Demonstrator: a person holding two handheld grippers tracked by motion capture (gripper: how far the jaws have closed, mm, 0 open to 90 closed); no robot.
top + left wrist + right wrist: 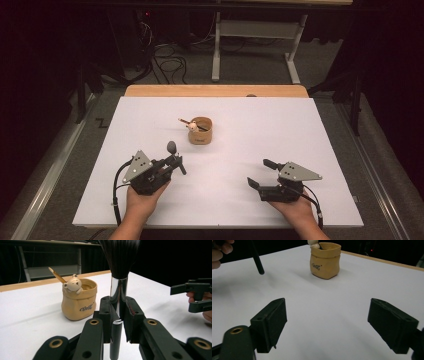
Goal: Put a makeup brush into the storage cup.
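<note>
Makeup brush (119,275): dark bristle head, shiny silver ferrule, black handle. Clamped upright between jaws of left gripper (118,315), bristles up, handle end pointing down toward white table (280,130).

Tan sack-shaped pot (200,131) with small bear figure on rim, thin wooden stick leaning inside; stands mid-table, beyond and well apart from both grippers.

Right gripper (260,173): jaws spread wide, nothing between them, near front right of table.

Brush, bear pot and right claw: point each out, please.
Brush (118,288): left gripper view, on its silver ferrule.
Bear pot (201,134): high view, on its front wall.
Right claw (334,325): right gripper view, midway between its tips.
</note>
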